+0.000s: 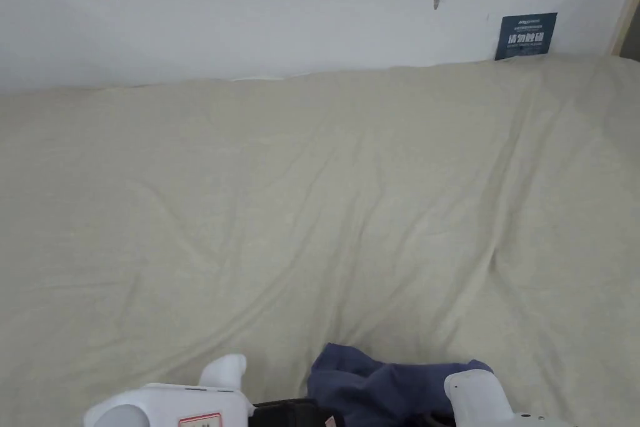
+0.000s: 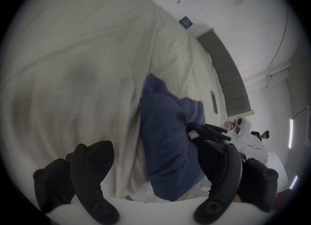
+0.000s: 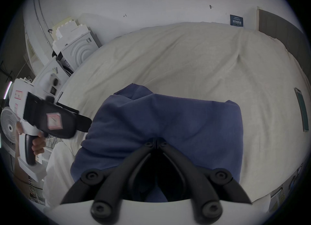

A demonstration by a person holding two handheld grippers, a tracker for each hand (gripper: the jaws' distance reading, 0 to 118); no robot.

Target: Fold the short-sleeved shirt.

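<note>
Fingers (image 3: 149, 146) on my right gripper (image 3: 156, 144) pinch the blue shirt (image 3: 168, 124); left gripper (image 2: 154, 158) spread wide over the bed (image 2: 75, 77).

We are seeing the shirt (image 1: 381, 387) lying bunched at the near edge of the bed (image 1: 325, 197), spilling over that edge. The left gripper (image 2: 156, 158) is sitting just left of the shirt, its 2 jaws spread wide apart above the bedsheet. The right gripper (image 3: 156, 144) is sitting on the shirt's near right part, its 2 jaws meeting on the cloth. A wall sign (image 1: 526, 35) is standing behind the bed at the far right.
</note>
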